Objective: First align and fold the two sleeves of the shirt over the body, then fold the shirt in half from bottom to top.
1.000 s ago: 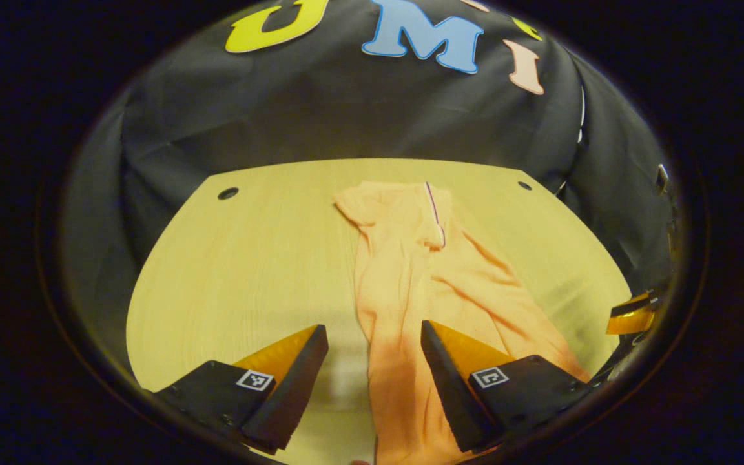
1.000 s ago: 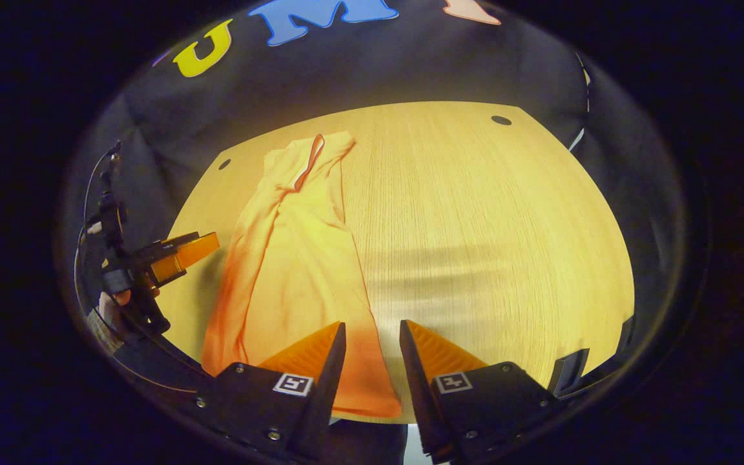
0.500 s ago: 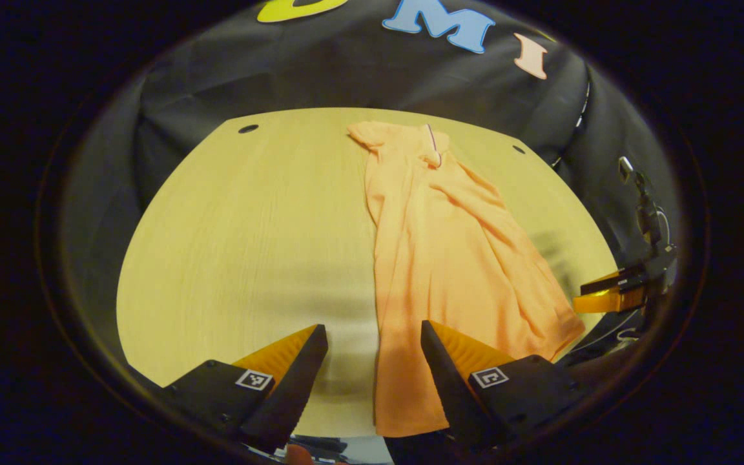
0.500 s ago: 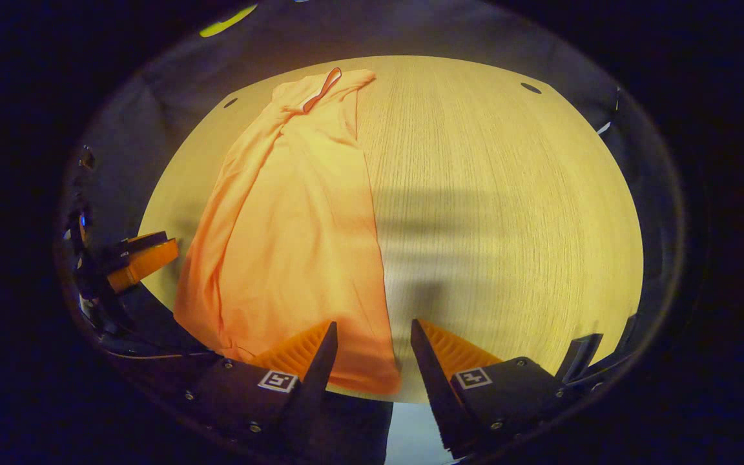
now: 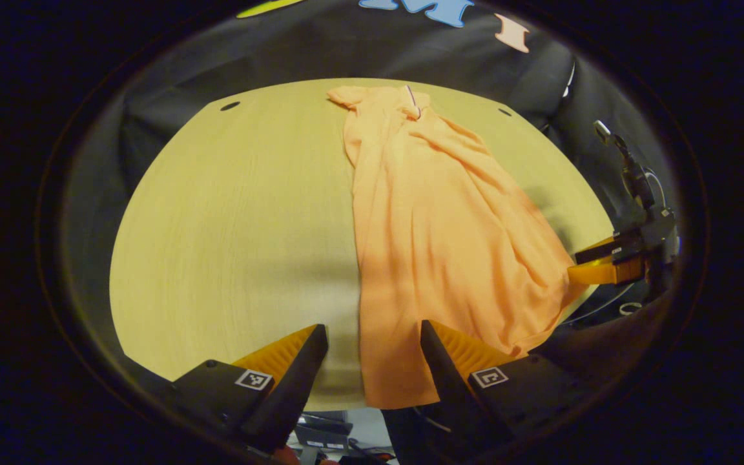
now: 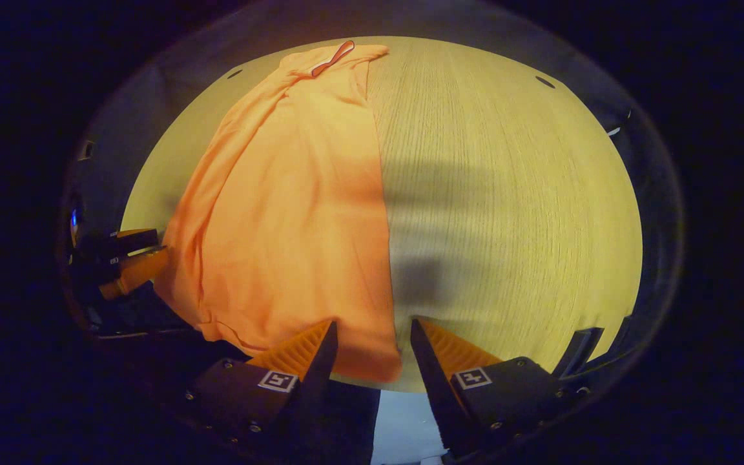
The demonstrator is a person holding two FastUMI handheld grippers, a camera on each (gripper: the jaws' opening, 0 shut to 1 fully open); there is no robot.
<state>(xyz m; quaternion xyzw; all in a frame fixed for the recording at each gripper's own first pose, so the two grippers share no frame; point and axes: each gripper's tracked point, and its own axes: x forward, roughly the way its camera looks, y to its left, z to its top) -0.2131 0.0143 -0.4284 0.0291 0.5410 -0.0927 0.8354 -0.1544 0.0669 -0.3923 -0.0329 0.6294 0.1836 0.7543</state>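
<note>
- Shirt (image 5: pixel 436 239), one orange garment, lies lengthwise on the wooden table (image 5: pixel 230 226), collar far, hem at the near edge.
- Left gripper (image 5: pixel 372 361) hovers over the hem, fingers apart, empty.
- Right gripper (image 6: pixel 369 352) likewise spread, gripping nothing.
- Two holes pierce the table's far corners.

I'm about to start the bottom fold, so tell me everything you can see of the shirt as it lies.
The shirt is a thin orange knit, folded lengthwise into a long narrow strip on the wooden table. Its collar end, with a striped neck trim, lies at the far edge; its hem lies at the near edge. One long side runs straight, the other is rumpled with soft creases. Both grippers' jaws stand open near the hem, not gripping it.
</note>
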